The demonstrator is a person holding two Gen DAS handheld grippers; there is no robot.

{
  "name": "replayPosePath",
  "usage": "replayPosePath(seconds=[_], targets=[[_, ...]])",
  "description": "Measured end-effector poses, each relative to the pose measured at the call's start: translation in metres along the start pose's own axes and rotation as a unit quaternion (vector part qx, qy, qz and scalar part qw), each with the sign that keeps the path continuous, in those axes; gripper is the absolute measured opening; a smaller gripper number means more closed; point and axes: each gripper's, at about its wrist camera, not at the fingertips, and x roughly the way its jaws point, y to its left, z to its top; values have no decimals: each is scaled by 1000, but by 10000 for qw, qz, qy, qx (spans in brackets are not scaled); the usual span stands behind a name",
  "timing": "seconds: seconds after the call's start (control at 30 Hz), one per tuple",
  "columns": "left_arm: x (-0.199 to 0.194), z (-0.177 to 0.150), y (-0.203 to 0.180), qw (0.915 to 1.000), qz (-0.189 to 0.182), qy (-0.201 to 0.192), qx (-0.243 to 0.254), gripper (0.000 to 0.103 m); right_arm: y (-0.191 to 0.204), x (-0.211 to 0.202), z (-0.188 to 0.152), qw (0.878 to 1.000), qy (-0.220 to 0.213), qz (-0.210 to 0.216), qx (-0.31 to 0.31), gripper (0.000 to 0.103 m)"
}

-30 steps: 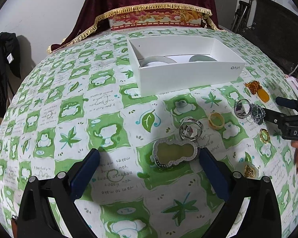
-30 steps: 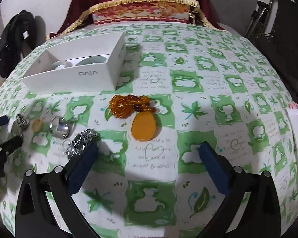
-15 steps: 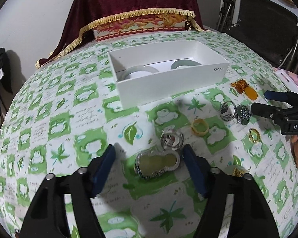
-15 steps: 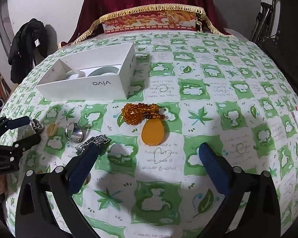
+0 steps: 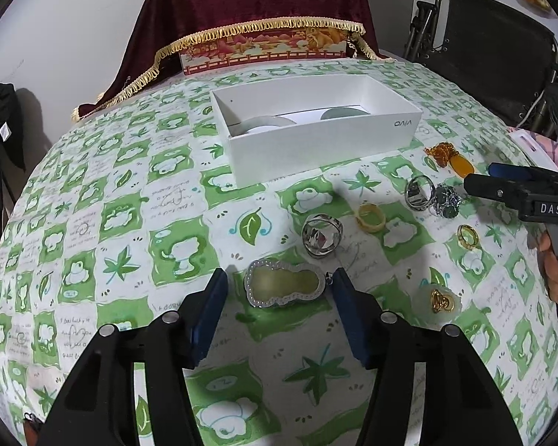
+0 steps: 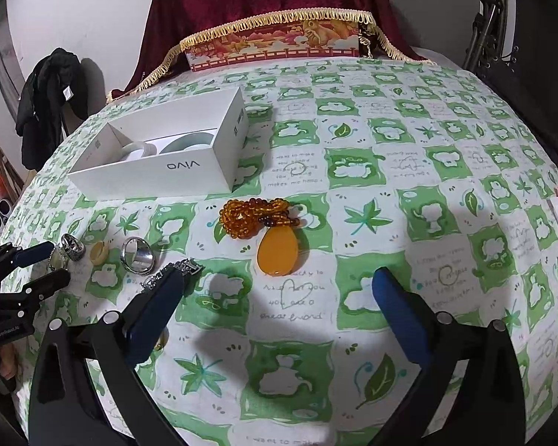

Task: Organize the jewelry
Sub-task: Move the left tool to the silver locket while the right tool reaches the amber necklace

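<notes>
green-and-white patchwork-print cloth point(image 5: 175, 200) is covering the table, and on it a gourd-shaped pale jade pendant in a studded silver frame point(image 5: 284, 284) is lying flat between the blue pads of the left gripper point(image 5: 279, 293). those jaws have just been closing and are standing about half open; the right pad is just reaching the pendant's small end, while the left pad is sitting a little apart from it, so nothing is gripped yet. to do this pick well, the pads probably need to be meeting the silver rim low, near the cloth, and squeezing evenly so the flat piece is not tipping or sliding out. just beyond it a wide silver ring point(image 5: 321, 235) and a yellow band point(image 5: 370, 216) are resting, and farther back the open white cardboard box point(image 5: 327, 148), likely the destination. the right gripper point(image 6: 277, 299) is hovering wide open and empty, with an amber bead necklace and teardrop pendant point(image 6: 275, 247) lying just ahead of its fingers.
</notes>
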Motion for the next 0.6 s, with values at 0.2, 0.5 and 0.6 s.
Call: replayPosePath(seconds=[0.2,0.5,0.6], targets=[[4,4,1,10000,4,41,-6,69,2,-1,0,10000,-36,-19,-35,98],[-2,0,-6,10000,13,-48,77,49,2,2,1,10000,-8,4,-35,79],[-1,0,-7,10000,-7,-43,53,49,4,3,3,10000,-3,-31,-79,79]])
